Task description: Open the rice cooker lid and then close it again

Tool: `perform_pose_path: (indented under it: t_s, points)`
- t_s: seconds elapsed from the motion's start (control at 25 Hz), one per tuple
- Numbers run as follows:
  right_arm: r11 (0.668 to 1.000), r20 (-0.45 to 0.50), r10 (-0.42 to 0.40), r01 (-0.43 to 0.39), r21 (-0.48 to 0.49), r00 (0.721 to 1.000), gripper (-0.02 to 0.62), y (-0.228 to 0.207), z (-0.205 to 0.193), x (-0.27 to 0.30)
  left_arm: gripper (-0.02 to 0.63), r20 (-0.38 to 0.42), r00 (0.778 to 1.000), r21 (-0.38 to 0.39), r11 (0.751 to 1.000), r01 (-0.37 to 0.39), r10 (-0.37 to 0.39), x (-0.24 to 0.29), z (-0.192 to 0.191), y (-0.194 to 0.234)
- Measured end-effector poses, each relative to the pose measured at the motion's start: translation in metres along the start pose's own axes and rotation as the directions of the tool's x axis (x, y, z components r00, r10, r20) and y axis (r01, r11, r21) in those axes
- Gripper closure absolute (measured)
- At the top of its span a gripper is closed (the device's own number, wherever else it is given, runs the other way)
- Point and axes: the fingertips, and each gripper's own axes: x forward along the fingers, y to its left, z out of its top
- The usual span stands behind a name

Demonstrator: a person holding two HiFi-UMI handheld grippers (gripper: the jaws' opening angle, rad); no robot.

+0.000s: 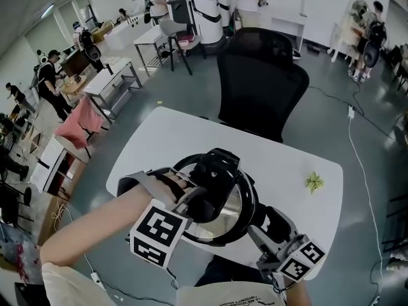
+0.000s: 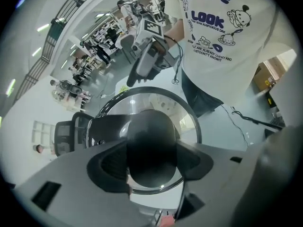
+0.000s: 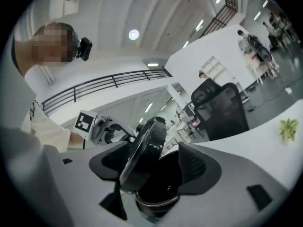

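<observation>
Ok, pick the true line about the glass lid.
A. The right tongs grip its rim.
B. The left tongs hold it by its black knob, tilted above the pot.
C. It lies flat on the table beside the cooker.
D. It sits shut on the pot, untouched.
B: the left tongs clamp the black knob, and the right gripper view shows the lid tilted above the pot.

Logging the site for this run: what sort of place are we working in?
Probably a big open lab or workshop hall, not a kitchen: white work tables with people at them, a black office chair, and a railed upper walkway.
</observation>
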Motion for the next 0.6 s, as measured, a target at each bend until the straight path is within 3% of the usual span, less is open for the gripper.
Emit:
perform_pose_path:
  t_s: [0.2,0.32,0.6]
  points:
    - [0.988,-0.039,0.131,-0.127,0.091,0.991,0.252,0.047,-0.024,0.015,0.316,-0.021,0.995,-0.032,0.994,-0.1,0.1,-0.037,0.009,-0.007]
    - [0.976,0.01,0.195,-0.195,0.094,0.981,0.354,0.074,-0.01,0.018,0.316,-0.04,0.984,-0.033,0.984,-0.175,0.174,-0.061,0.01,-0.006]
    - [0.948,0.053,0.313,-0.315,0.037,0.948,0.39,0.134,0.015,0.027,0.316,-0.097,0.941,-0.145,0.931,-0.336,0.325,-0.113,-0.008,-0.029]
